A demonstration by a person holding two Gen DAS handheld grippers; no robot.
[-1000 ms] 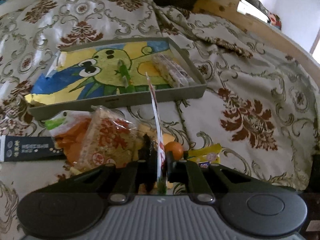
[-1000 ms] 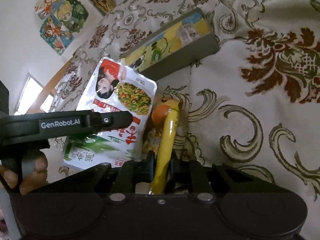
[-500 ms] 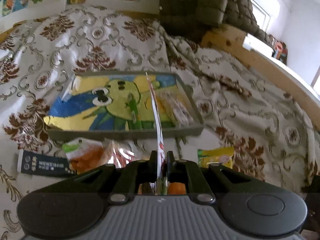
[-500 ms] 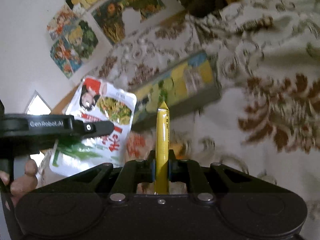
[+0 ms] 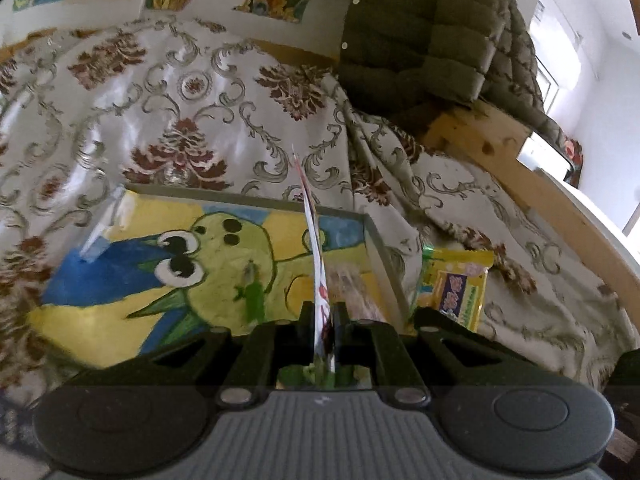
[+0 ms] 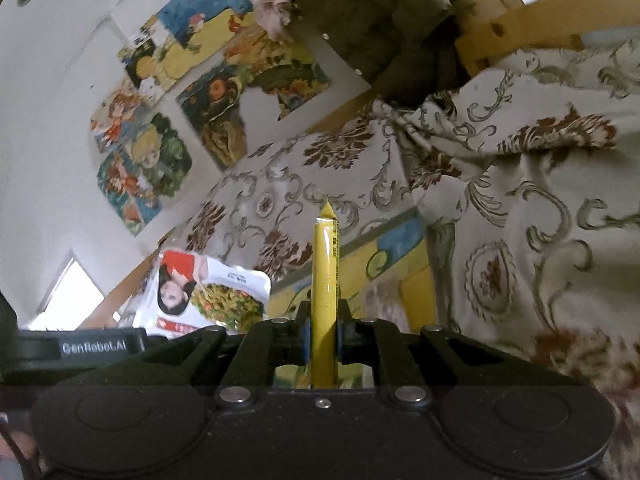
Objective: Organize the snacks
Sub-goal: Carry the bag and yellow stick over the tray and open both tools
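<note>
I am holding a flat snack pouch (image 5: 316, 256) edge-on in the closed left tongs (image 5: 323, 332); the right tongs (image 6: 323, 332) are clamping a yellow stick (image 6: 326, 276), both pointing forward above what is probably the tray (image 5: 374, 248).

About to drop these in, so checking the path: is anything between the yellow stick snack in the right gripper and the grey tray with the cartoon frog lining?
Nothing visible blocks it. The yellow stick snack, clamped in the right gripper, points at the grey cartoon-lined tray, whose near rim lies just ahead.
</note>
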